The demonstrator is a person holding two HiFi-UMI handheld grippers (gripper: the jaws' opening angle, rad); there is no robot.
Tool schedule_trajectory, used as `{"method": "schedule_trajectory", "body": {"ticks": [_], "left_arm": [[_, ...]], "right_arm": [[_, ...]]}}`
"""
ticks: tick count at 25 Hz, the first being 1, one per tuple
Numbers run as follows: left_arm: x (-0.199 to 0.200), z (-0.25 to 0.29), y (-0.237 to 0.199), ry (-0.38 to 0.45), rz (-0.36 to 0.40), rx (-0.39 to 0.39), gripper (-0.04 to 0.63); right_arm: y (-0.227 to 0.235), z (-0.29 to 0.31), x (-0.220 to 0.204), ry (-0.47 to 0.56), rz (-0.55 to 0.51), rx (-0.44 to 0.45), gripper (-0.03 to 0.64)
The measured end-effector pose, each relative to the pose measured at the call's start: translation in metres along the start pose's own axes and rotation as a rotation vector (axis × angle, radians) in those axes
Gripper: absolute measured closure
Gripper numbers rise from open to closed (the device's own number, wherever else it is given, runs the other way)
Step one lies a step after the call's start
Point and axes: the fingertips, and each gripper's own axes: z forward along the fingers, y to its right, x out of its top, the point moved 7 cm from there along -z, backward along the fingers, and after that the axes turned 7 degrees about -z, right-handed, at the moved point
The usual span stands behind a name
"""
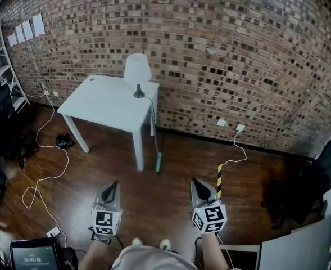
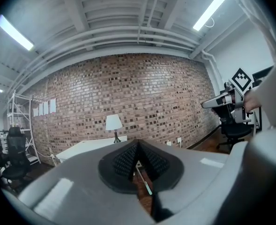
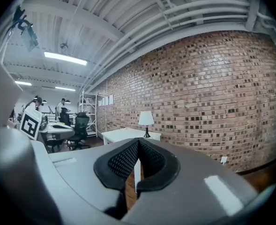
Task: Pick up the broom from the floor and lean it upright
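Teal-tipped broom (image 1: 158,161) is sitting by the front leg of the white table (image 1: 106,103), well apart from both tongs; whether it is lying flat or leaning there I cannot tell, so this is fitting either an approach or a finished job; left gripper (image 1: 114,184) and right gripper (image 1: 194,181) are hanging with jaws pressed together, gripping nothing; I am counting one broom, one table, one lamp (image 1: 137,72), two grippers

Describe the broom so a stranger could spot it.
By the brick wall stands a white table with a lamp. Just right of its nearest leg is the broom: a thin pale stick with a teal end, unlike the looping white cables.
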Motion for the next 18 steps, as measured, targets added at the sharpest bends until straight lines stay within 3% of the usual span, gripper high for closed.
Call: {"method": "schedule_trajectory", "body": {"ticks": [18], "left_arm": [[0.003,-0.006,-0.017,0.003,0.001,-0.008,0.597]], "right_arm": [[-0.019,0.009,0.005,0.007,-0.006,-0.010,0.606]]}}
